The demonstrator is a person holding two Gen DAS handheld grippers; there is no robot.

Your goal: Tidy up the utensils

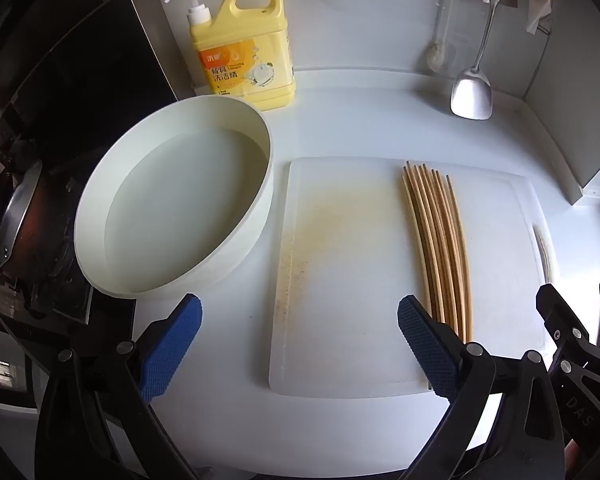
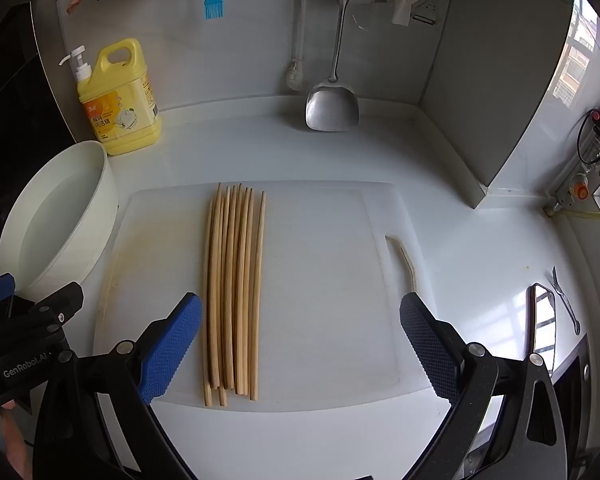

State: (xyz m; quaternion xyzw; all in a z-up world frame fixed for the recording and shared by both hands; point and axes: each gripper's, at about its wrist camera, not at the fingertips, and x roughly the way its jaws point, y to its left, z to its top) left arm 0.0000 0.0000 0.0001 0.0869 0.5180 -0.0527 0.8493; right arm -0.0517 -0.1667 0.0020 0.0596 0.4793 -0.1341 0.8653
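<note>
Both spread wide and empty, the left gripper (image 1: 300,344) and right gripper (image 2: 300,344) hover near chopsticks (image 2: 234,292) bundled at the cutting board's (image 2: 324,280) nine-o'clock side; a loose pinch could scatter them.

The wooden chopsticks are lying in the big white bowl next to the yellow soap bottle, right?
Not quite. The wooden chopsticks lie side by side on the flat white plastic cutting board, not in the bowl. The right wrist view shows this best. The big round white bowl holds only what looks like clear water, and it does sit next to the yellow soap bottle with the pump.
</note>
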